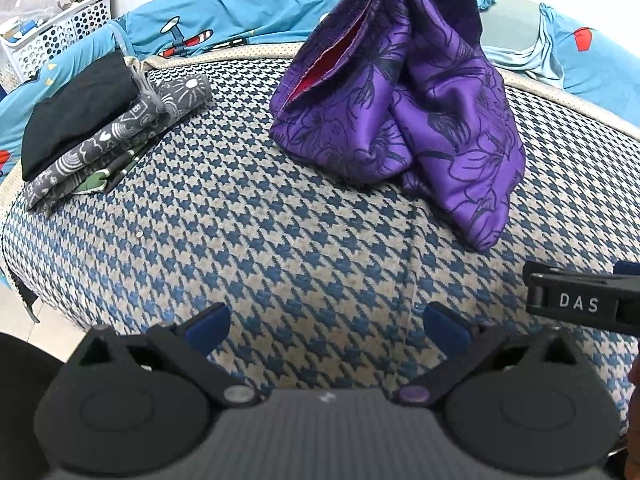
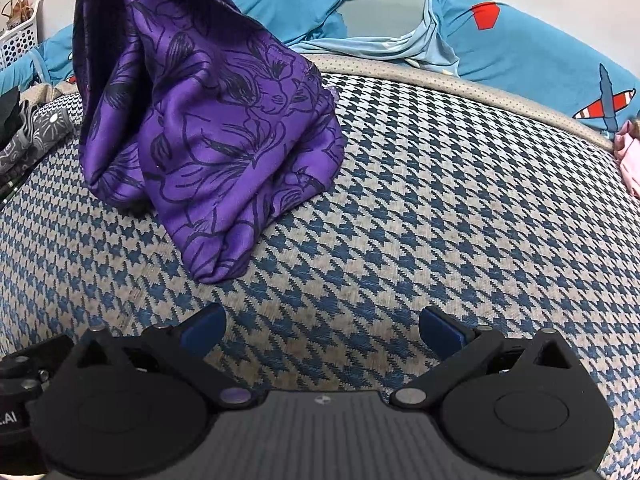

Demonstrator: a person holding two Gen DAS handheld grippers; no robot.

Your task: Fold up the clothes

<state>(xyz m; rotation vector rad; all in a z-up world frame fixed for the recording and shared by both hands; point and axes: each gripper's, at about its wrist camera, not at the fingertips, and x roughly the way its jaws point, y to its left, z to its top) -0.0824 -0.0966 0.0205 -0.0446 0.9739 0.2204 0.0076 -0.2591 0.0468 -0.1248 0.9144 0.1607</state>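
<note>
Left hand-held gripper [image 1: 326, 326] and right hand-held gripper [image 2: 320, 326]: fingers wide apart, empty. Purple garment [image 1: 404, 112] hangs bunched. White basket [image 1: 60, 32] far left, contents unclear.

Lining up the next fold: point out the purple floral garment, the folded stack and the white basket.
purple floral garment [image 2: 224, 136]: right wrist view, on its front drape.
folded stack [image 1: 80, 120]: left wrist view, on the black top piece.
white basket [image 1: 60, 32]: left wrist view, on its perforated wall.
</note>
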